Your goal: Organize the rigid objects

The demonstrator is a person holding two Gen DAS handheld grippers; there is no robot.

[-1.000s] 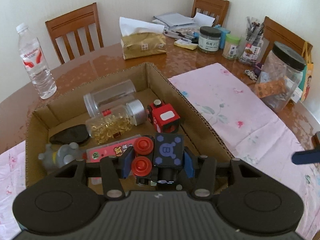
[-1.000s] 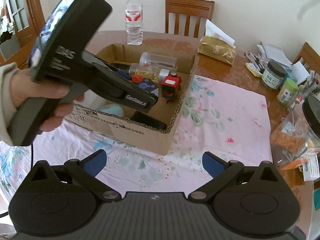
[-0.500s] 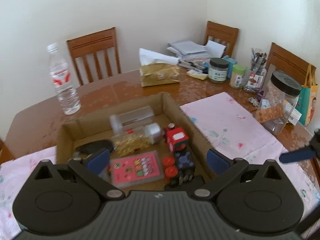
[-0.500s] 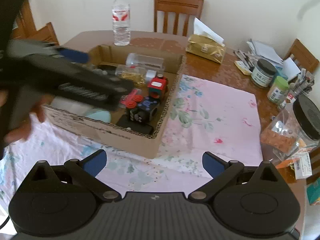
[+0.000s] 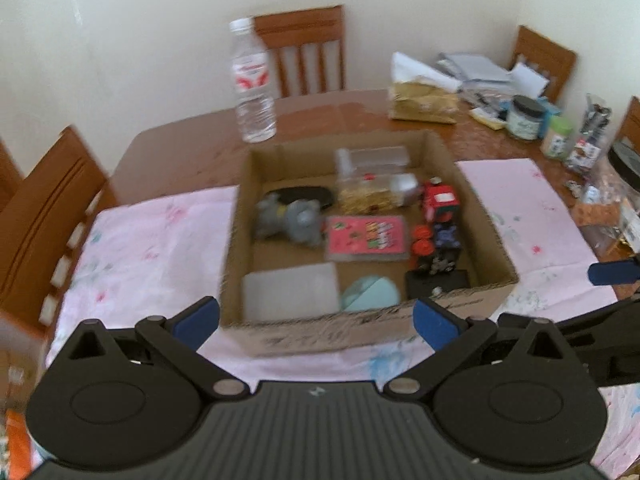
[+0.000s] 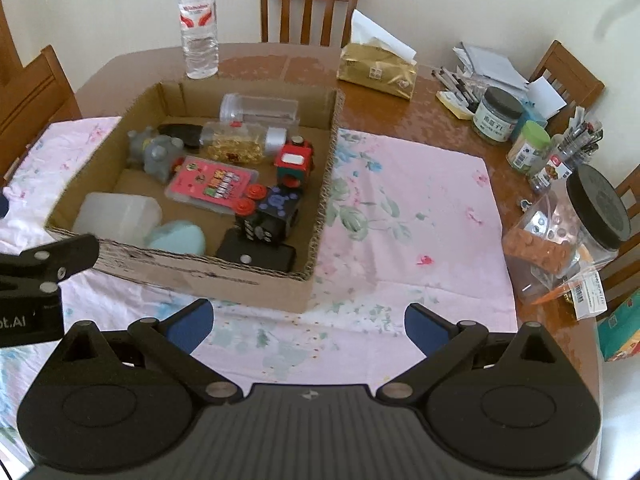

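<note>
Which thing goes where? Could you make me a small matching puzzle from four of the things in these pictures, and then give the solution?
Things:
1. water bottle
2. blue and black toy block
3. gold tissue pack
4. big jar with black lid

Places:
A. inside the cardboard box
B. bare table, beyond the box's right far corner
C. far right, past the pink cloth
D. upright behind the box

Pairs: 1-D, 2-A, 3-B, 4-C

Left black two-finger gripper with blue pads (image 5: 316,322): jaws spread wide, empty, angled downward; right black two-finger gripper with blue pads (image 6: 308,324): jaws likewise wide apart, empty, angled downward, just right of it.
</note>
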